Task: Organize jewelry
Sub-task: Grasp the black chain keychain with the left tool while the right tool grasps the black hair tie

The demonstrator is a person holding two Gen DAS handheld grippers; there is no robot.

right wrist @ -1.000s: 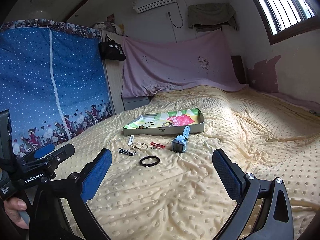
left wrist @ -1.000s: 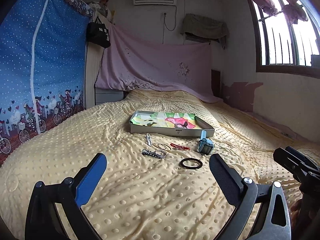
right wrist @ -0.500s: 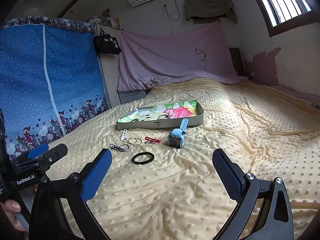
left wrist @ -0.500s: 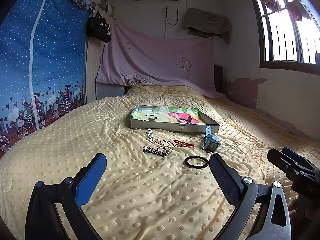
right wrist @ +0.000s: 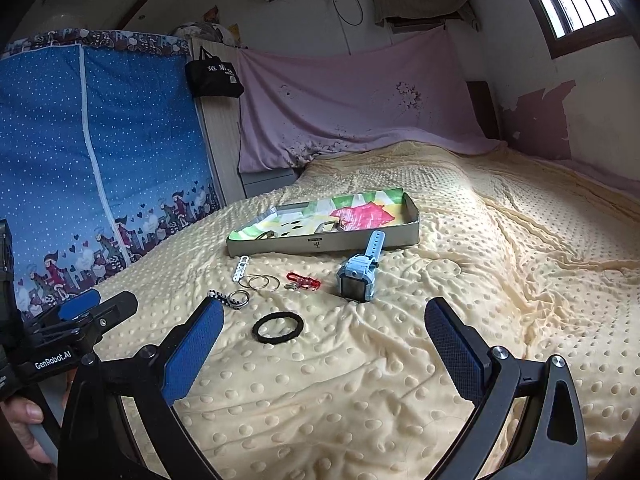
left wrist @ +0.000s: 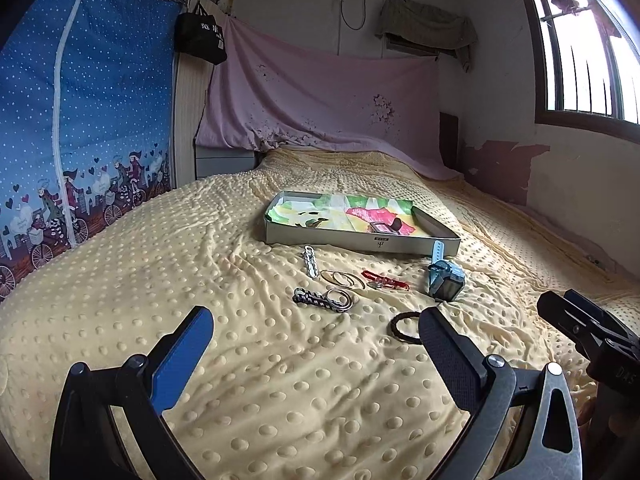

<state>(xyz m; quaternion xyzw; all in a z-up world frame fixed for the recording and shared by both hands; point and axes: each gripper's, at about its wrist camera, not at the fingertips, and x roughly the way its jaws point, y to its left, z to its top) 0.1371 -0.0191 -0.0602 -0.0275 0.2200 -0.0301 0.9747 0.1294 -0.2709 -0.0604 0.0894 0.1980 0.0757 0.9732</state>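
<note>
My left gripper (left wrist: 314,334) spread wide and empty at frame bottom, my right gripper (right wrist: 324,330) likewise, black ring (right wrist: 278,327) just past its blue fingers (right wrist: 192,352), blue watch (right wrist: 358,278), hoops (right wrist: 262,282) and chains mid-frame, grey tray (right wrist: 320,242) behind on yellow bedspread (right wrist: 460,280).

On the dimpled yellow bedspread (right wrist: 400,360), the shallow cardboard tray (right wrist: 320,245) lies beyond my fingers. Before it: pale-blue plastic watch (right wrist: 357,276) right, black elastic ring (right wrist: 278,327) nearest me.
</note>
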